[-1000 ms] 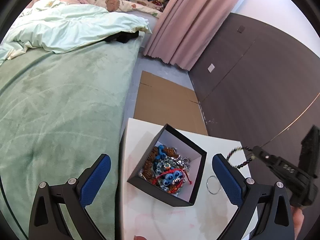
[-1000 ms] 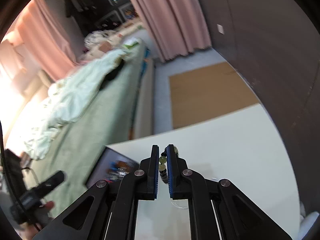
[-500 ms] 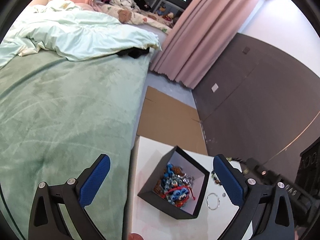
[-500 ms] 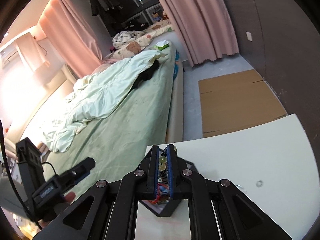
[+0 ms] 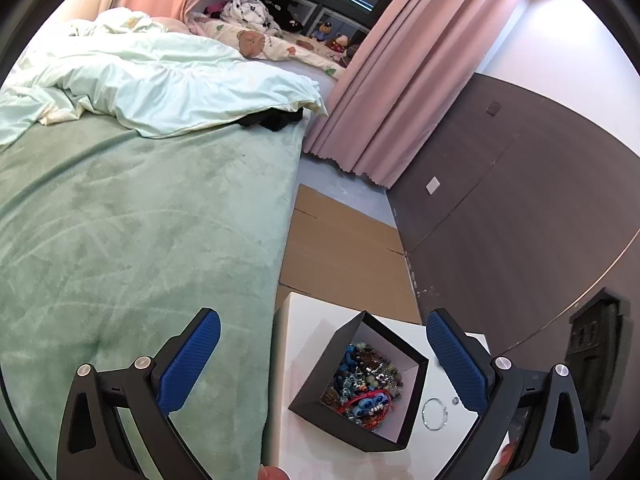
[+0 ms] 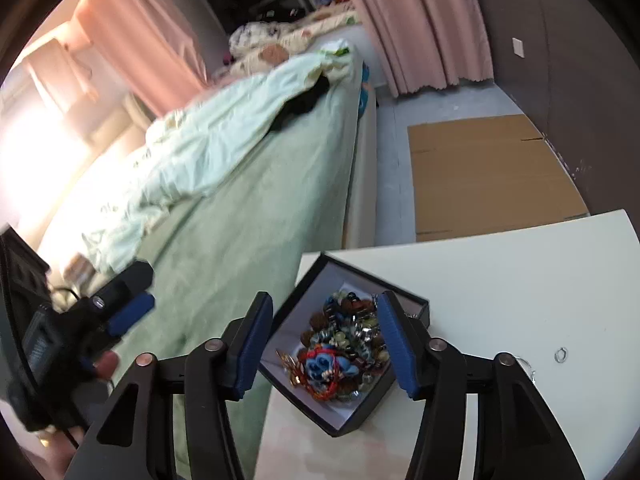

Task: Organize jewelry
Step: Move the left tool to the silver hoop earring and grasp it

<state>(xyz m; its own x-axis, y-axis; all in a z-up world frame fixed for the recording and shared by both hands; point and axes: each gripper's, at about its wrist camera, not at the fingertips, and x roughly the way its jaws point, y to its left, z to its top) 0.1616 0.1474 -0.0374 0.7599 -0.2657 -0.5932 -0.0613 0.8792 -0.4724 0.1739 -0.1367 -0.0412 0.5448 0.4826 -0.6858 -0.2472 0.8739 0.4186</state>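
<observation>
A black box (image 5: 416, 364) with a white lining stands on the white table (image 5: 304, 320), holding a heap of beaded jewelry (image 5: 366, 384). It also shows in the right wrist view (image 6: 404, 300), with the jewelry (image 6: 340, 348) inside. My left gripper (image 5: 320, 364) is open and empty, above the table's left edge. My right gripper (image 6: 326, 344) is open and empty, directly over the box. A silver ring (image 5: 434, 419) and a small stud (image 5: 455, 401) lie on the table right of the box; a small ring (image 6: 561, 355) shows in the right wrist view.
A green bed (image 5: 140, 220) with a pale duvet (image 5: 168, 84) runs along the table's left side. Flat cardboard (image 5: 340, 256) lies on the floor beyond the table. A dark wall (image 5: 520, 220) and pink curtains (image 5: 400, 80) stand behind.
My right gripper carried a beaded bracelet from the table to over the box, then opened and let it go into the box. My left gripper rose and drew back.
</observation>
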